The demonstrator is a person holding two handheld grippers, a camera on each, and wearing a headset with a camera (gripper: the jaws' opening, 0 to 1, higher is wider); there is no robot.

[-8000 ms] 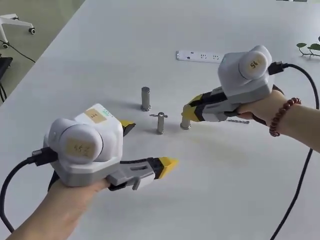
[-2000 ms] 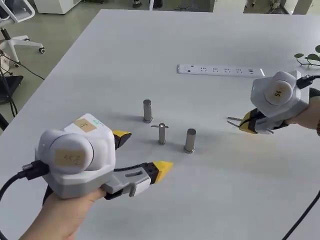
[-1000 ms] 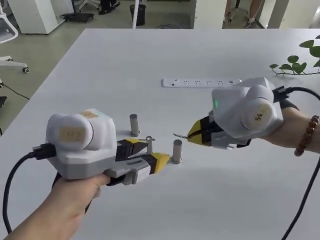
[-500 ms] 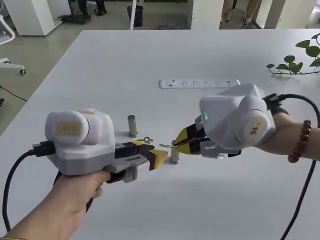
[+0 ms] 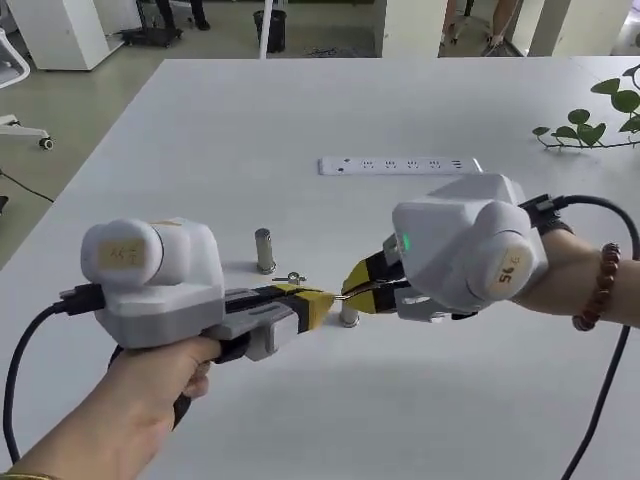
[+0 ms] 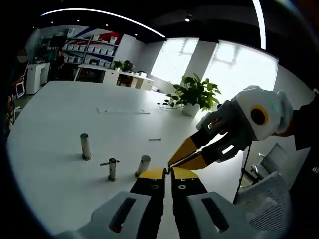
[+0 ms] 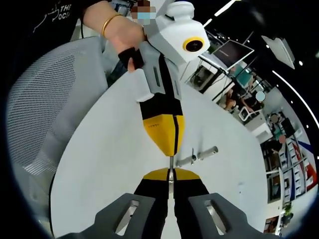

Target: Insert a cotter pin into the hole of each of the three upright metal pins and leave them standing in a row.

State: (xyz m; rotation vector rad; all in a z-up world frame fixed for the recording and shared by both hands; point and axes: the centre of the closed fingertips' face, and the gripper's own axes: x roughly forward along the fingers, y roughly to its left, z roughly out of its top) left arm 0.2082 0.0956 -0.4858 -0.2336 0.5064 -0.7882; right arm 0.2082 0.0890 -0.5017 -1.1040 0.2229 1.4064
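Over the counter (image 5: 450, 400), the left claw (image 6: 168, 172) and right claw (image 7: 171, 173) meet tip to tip. Both are pressed shut on one cotter pin (image 7: 171, 164), which lies level, its length running straight from one to the other. Just beyond stand three upright metal pins (image 6: 143, 165), the middle one pinned crosswise. A power strip (image 5: 400, 166) lies farther back.

three grey metal pins (image 6: 85, 146) stand upright in a row, the middle pin (image 6: 112, 172) with a cotter pin (image 6: 103, 163) through its top.
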